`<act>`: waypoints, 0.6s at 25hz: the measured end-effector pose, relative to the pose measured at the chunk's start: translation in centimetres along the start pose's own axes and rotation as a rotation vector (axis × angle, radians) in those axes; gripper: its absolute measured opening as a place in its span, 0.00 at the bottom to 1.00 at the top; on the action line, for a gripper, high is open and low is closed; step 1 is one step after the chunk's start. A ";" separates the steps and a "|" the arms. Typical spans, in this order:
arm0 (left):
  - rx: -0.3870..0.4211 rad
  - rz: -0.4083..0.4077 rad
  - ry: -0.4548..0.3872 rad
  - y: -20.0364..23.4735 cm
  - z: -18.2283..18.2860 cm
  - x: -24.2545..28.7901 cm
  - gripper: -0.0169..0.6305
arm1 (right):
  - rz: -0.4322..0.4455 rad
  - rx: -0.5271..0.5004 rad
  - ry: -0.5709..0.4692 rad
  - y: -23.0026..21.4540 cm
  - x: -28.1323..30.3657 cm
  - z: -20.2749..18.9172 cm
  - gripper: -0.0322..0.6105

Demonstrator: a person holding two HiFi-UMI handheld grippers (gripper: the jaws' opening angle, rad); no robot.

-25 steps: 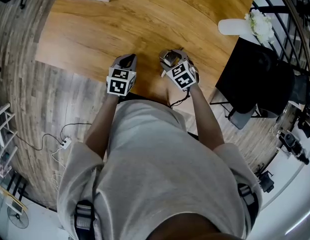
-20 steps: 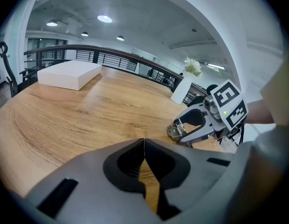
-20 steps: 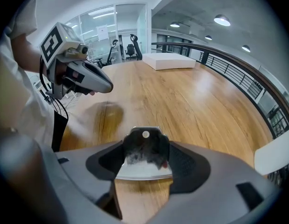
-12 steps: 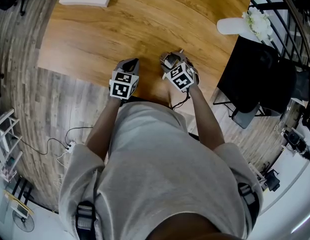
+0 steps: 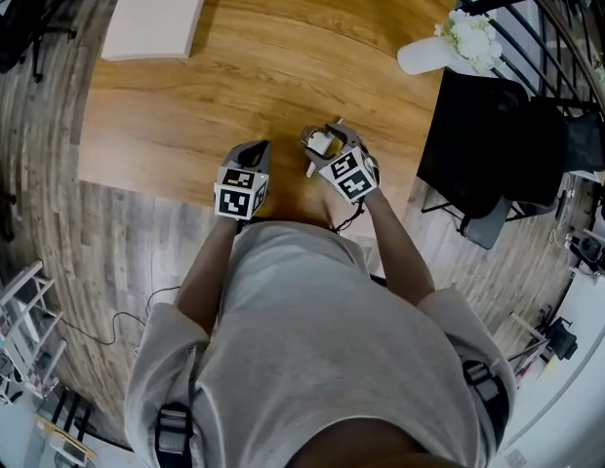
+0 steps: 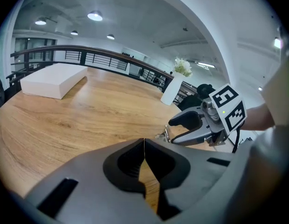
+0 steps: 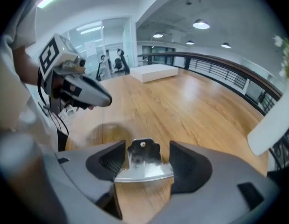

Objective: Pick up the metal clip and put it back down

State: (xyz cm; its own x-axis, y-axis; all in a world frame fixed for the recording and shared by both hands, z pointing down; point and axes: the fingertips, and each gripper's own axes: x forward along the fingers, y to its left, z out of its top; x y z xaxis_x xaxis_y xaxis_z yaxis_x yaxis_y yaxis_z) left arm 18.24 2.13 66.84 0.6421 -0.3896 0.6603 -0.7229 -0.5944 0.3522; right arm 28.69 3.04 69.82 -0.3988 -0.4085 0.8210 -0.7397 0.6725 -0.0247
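Right gripper view shows my right gripper (image 7: 145, 158) clenched on the metal clip (image 7: 142, 171), holding it just above the table (image 7: 191, 111) so I can put it back down. My left gripper (image 6: 144, 146) is pinched closed and empty, beside it, out of the way.

The metal clip (image 7: 143, 171) is a small piece of shiny bent steel. A narrow tab with a small hole near its top points up, and a broader curved edge lies below. It sits at the lower centre of the frame, clamped between the jaws of the right tool (image 7: 144, 155), over the wooden table (image 7: 191, 101).
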 end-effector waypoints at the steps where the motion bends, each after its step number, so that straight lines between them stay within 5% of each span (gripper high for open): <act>1: 0.008 -0.007 -0.013 -0.3 0.8 -0.1 0.06 | -0.011 0.058 -0.046 -0.4 -0.8 0.3 0.50; 9: 0.106 -0.067 -0.089 -2.3 6.5 0.6 0.06 | -0.104 0.227 -0.226 -2.2 -6.0 1.2 0.50; 10: 0.116 -0.073 -0.094 -2.8 6.9 0.7 0.06 | -0.114 0.252 -0.255 -2.2 -6.6 1.5 0.46; 12: 0.134 -0.089 -0.099 -3.8 7.7 0.8 0.06 | -0.144 0.306 -0.321 -2.4 -8.1 2.2 0.13; 15: 0.154 -0.119 -0.111 -5.6 8.7 0.8 0.06 | -0.195 0.396 -0.392 -3.1 -10.1 3.0 0.11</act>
State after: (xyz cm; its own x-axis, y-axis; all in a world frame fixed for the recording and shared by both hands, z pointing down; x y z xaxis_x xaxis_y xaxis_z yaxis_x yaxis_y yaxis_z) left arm 25.01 -1.02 59.64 0.7510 -0.3801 0.5400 -0.5982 -0.7379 0.3125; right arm 33.43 3.21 59.91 -0.3501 -0.7498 0.5615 -0.9354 0.3110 -0.1680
